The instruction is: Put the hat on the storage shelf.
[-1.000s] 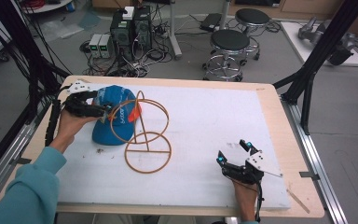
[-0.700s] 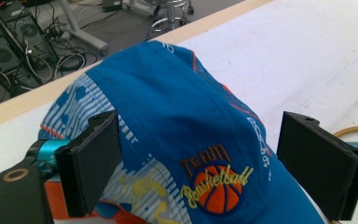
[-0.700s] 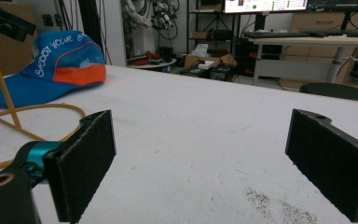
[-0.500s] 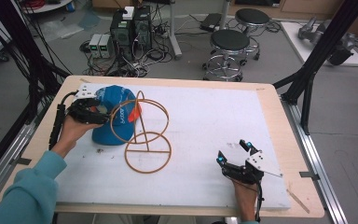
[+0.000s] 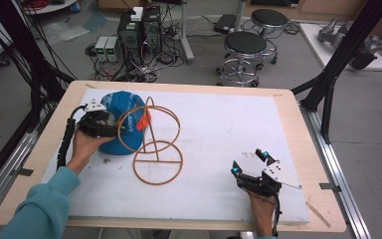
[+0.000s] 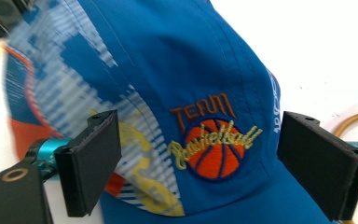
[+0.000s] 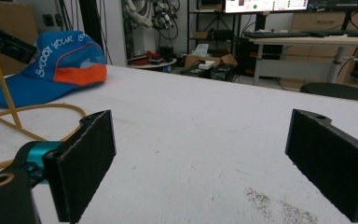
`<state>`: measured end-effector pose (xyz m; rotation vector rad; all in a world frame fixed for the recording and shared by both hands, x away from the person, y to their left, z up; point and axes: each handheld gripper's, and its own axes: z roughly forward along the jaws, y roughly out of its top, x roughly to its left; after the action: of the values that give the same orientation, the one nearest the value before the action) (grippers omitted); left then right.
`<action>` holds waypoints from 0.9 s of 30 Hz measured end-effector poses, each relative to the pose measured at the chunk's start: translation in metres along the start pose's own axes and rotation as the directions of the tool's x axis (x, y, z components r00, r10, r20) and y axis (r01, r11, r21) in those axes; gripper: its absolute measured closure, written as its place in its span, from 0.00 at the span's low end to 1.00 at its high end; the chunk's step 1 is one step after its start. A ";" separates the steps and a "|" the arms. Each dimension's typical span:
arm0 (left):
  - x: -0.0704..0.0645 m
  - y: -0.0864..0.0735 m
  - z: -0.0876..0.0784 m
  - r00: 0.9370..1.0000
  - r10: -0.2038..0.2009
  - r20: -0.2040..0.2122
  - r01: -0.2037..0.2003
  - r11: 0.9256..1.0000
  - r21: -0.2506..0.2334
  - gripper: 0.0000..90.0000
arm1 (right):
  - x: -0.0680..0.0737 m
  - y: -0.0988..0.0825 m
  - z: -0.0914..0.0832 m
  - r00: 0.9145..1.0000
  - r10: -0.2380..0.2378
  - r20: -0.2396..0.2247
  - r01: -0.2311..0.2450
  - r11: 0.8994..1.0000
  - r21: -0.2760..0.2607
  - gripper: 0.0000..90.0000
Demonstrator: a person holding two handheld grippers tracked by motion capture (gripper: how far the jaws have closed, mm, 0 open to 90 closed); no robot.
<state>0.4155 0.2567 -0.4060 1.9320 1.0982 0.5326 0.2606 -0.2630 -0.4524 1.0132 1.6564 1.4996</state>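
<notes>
Blue cloth cap with an orange brim lies at the table's left. The left gripper is right up against it, jaws wide apart on either side, maybe ready to pinch it. Just beside stands a thin tan ring stand. Far right, the right gripper rests on the white table mat, jaws apart, holding nothing.

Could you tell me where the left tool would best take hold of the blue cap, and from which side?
Probably the crown of the blue cap, pinched at the soft front panels by the basketball logo. The left tool already faces it, jaws open on either side. Come from the person's left, since the wire stand crowds the cap's other side.
</notes>
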 end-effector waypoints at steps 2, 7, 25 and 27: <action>-0.003 0.000 0.003 1.000 0.006 -0.012 -0.005 1.000 0.004 0.15 | 0.000 0.000 0.000 1.000 0.002 0.001 -0.002 1.000 0.000 0.08; -0.005 -0.001 0.008 0.999 0.018 -0.033 -0.017 1.000 0.020 0.15 | 0.000 0.000 0.000 1.000 0.001 0.000 -0.001 1.000 -0.001 0.08; -0.005 -0.009 0.022 0.999 -0.042 0.020 0.041 0.998 0.056 0.21 | 0.000 0.000 0.000 1.000 0.002 -0.001 -0.002 1.000 -0.007 0.08; -0.003 -0.010 0.022 0.996 -0.082 0.046 0.079 0.995 0.060 0.23 | 0.000 0.000 0.000 1.000 0.004 -0.002 -0.004 1.000 -0.007 0.08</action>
<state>0.4240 0.2473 -0.4265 1.9311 1.1663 0.4119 0.2603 -0.2633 -0.4525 1.0119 1.6508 1.5082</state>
